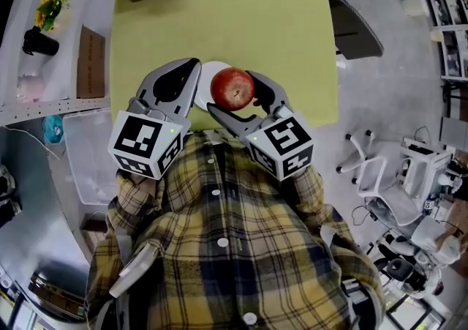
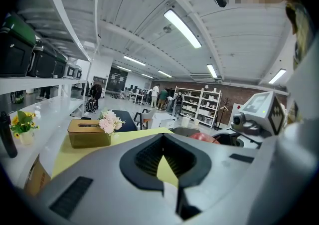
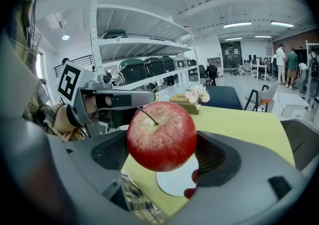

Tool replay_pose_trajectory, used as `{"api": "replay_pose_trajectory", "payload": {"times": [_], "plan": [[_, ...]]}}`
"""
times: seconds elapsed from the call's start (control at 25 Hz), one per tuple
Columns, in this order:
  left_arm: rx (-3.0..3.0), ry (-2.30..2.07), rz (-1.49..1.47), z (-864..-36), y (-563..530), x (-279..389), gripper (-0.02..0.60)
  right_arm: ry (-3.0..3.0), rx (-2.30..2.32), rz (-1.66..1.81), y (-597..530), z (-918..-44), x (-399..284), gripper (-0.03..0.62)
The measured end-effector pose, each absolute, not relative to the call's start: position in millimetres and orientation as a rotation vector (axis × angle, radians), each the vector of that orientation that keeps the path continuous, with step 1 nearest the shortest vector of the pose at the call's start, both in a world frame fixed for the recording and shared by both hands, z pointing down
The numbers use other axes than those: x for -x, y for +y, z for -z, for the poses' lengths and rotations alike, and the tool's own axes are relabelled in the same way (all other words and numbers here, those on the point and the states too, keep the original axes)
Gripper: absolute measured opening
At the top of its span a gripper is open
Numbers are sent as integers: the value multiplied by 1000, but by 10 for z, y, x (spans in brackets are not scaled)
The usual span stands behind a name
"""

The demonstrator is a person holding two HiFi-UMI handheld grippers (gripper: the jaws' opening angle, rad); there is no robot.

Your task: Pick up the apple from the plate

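Grip of the right tool [image 1: 231, 93] closed on a round red apple [image 1: 232, 88] in the head view, held over a white round plate [image 1: 205, 85] on the yellow-green counter [image 1: 241, 21]; left tool [image 1: 186, 72] just beside, covering the plate's left edge. In the left gripper view, jaws together with only a sliver of counter showing between them, nothing held; apple partly visible at right. In the right gripper view, apple pinched between both jaws, stem uppermost, clear of the plate below; tan tissue box [image 3: 178, 100] and pale pink flowers [image 3: 198, 94] at the counter's far end.
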State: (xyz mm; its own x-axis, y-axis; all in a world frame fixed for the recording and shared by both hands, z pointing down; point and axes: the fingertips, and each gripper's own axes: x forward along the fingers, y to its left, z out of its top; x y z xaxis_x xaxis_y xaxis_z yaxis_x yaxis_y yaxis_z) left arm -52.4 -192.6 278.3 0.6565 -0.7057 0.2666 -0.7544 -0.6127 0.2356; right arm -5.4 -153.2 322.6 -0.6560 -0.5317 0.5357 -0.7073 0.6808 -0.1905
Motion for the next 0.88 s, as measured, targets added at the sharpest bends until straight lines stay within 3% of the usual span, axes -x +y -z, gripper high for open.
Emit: {"api": "replay_pose_trajectory", "payload": {"times": [0.88], "plan": [[-2664, -1018, -266, -2512, -2069, 542, 6, -2428, -970, -516, -1530, -3219, -29, 396]]}}
